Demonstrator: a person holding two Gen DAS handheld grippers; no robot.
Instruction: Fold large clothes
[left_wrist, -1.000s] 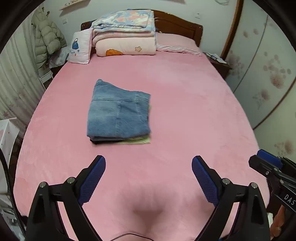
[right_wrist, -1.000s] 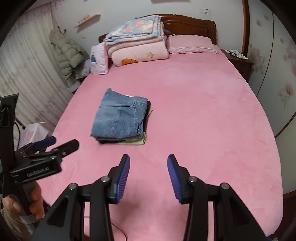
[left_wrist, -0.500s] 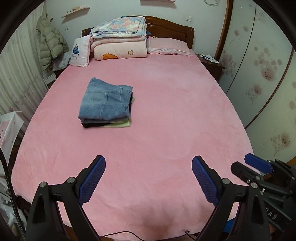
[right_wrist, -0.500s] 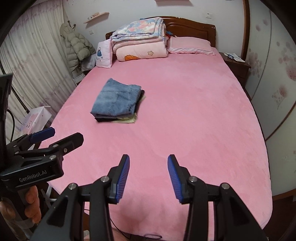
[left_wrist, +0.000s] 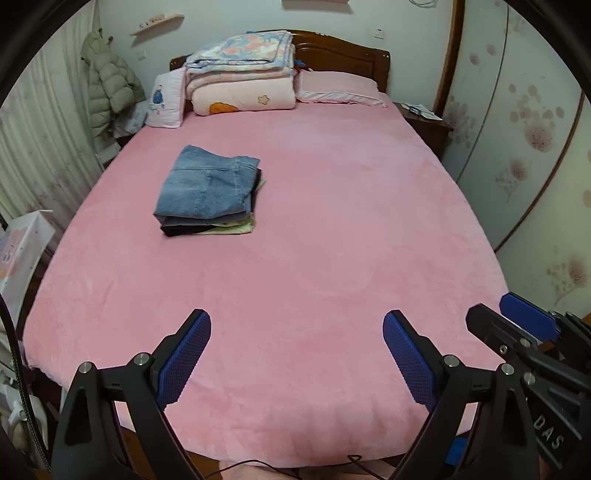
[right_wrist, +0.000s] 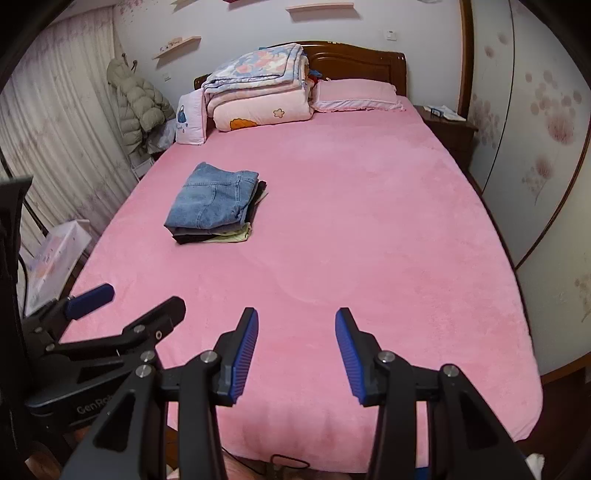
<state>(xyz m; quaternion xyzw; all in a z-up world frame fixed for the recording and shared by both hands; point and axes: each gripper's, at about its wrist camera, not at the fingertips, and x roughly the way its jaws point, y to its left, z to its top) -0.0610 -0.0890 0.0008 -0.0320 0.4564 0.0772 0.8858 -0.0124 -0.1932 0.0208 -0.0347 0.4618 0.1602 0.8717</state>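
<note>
Closest to me, at the foot of the bed (left_wrist: 332, 258), the pink plush cover hangs over the edge and a thin dark cable (right_wrist: 280, 461) loops on the floor just below it. The cover lies flat and mostly smooth across the whole mattress. Both tools hang above this near edge, touching nothing. The left tool (left_wrist: 296, 354) is spread wide, its blue ribbed pads far apart and empty; the right tool (right_wrist: 294, 349) is also released, its pads parted but closer together, with nothing between them. Each shows up at the edge of the other's camera view, so they sit side by side. Farther up, on the left half of the bed, the folded jeans (left_wrist: 207, 190) lie on top of a small stack of folded clothes (left_wrist: 210, 229), dark and pale green layers showing beneath the denim; the stack is well apart from both tools. A white box (right_wrist: 55, 254) stands on the floor by the bed's left side, next to pale curtains (right_wrist: 55, 147). At the head, folded quilts (left_wrist: 240, 81) are piled against the dark wooden headboard (left_wrist: 343, 51), with a small white cushion (left_wrist: 166, 101) to their left and a pink pillow (left_wrist: 338, 86) to their right. A green puffer jacket (left_wrist: 109, 88) hangs in the left corner, a nightstand (right_wrist: 448, 127) stands at the right, and flowered wardrobe panels (right_wrist: 546, 147) line the right wall.
</note>
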